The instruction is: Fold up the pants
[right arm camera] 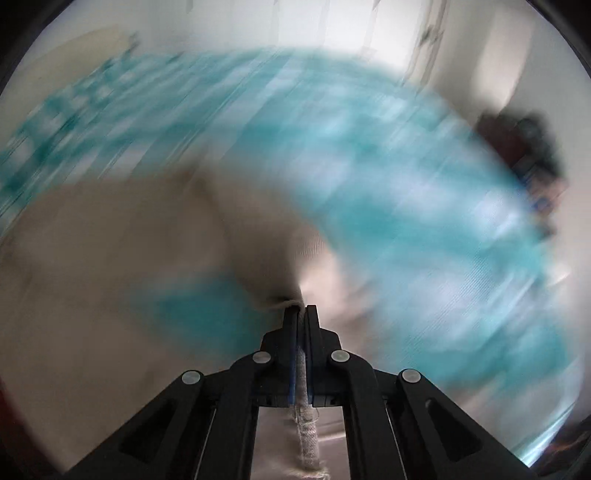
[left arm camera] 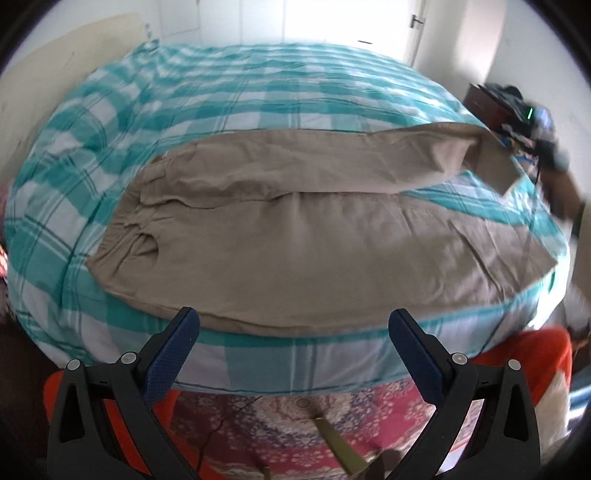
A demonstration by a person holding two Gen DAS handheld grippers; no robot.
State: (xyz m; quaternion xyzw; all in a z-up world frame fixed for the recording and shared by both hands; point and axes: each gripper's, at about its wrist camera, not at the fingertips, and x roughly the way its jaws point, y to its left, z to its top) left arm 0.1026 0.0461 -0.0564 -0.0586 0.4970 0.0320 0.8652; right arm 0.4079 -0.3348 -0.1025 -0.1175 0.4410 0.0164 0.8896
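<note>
Beige pants (left arm camera: 295, 240) lie spread lengthwise on a bed with a teal and white plaid cover (left arm camera: 258, 96), waistband to the left and legs to the right. My left gripper (left arm camera: 293, 325) hovers open over the near edge of the pants with nothing between its fingers. At the far right, the hem of the far leg is lifted off the bed, held by my blurred right gripper (left arm camera: 517, 147). In the right wrist view that gripper (right arm camera: 301, 310) is shut on a pinch of beige pants fabric (right arm camera: 110, 240); the rest of that view is smeared by motion.
A dark nightstand (left arm camera: 480, 99) with clutter stands past the bed's far right corner. A white door (left arm camera: 417, 22) is behind it. A cream board (left arm camera: 55, 74) leans at the left. A person's patterned pink clothing (left arm camera: 295, 424) and orange fabric (left arm camera: 524, 354) lie below the bed edge.
</note>
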